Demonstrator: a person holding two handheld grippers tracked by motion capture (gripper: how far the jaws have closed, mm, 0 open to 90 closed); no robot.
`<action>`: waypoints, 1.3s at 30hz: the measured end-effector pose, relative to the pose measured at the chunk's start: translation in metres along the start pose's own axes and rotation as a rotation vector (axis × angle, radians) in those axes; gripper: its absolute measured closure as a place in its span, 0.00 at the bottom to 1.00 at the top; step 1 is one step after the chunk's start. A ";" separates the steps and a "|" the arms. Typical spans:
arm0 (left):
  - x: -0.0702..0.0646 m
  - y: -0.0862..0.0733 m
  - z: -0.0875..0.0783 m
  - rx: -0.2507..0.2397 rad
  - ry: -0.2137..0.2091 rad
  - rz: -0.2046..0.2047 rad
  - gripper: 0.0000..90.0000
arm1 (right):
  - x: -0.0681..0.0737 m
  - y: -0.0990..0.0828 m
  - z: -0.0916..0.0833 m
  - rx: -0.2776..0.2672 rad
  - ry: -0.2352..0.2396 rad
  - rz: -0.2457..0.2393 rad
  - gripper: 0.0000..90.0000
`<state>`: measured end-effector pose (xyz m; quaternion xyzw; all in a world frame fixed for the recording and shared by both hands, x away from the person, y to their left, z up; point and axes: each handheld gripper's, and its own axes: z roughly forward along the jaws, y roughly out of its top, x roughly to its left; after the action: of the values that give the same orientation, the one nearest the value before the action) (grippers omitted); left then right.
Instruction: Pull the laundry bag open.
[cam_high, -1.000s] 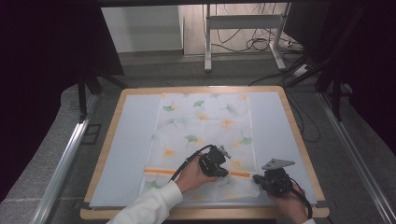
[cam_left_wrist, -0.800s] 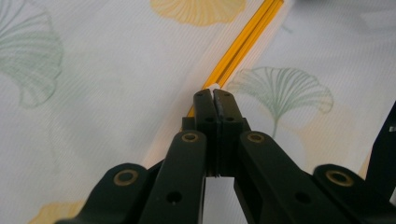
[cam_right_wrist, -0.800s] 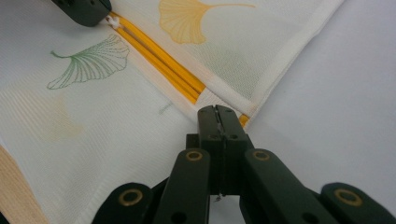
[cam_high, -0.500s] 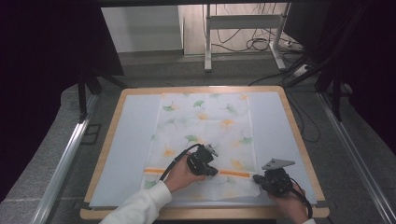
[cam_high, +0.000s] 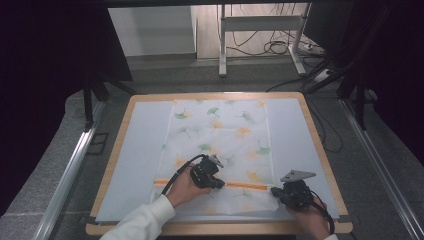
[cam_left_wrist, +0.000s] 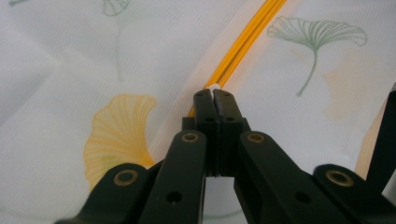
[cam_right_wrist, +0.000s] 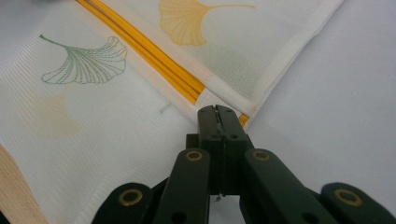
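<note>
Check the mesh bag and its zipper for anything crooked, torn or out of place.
Nothing looks damaged. The mesh bag lies flat and square on the table, and its orange zipper runs straight across. The left hand-held gripper is shut on a small white piece at the zipper line, the right hand-held gripper on the zipper's end at the bag's edge.

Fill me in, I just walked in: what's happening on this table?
A person is working the orange zipper of a white mesh bag with ginkgo leaves. The left gripper is shut on the zipper pull, partway along. The right gripper is shut at the zipper's end, at the bag's edge.
</note>
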<state>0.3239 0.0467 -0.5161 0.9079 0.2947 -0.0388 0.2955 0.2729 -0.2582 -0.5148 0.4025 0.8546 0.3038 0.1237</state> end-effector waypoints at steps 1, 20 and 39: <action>0.000 0.000 0.000 0.000 0.000 0.000 1.00 | 0.000 0.000 0.000 0.000 0.000 0.000 1.00; 0.014 -0.026 -0.017 -0.031 0.029 -0.042 1.00 | -0.001 0.000 0.000 -0.001 0.004 0.003 1.00; 0.021 -0.041 -0.027 -0.045 0.046 -0.064 1.00 | -0.001 0.000 0.000 -0.004 0.008 0.007 1.00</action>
<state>0.3155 0.0996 -0.5206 0.8918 0.3311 -0.0205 0.3076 0.2732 -0.2590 -0.5151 0.4042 0.8531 0.3073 0.1200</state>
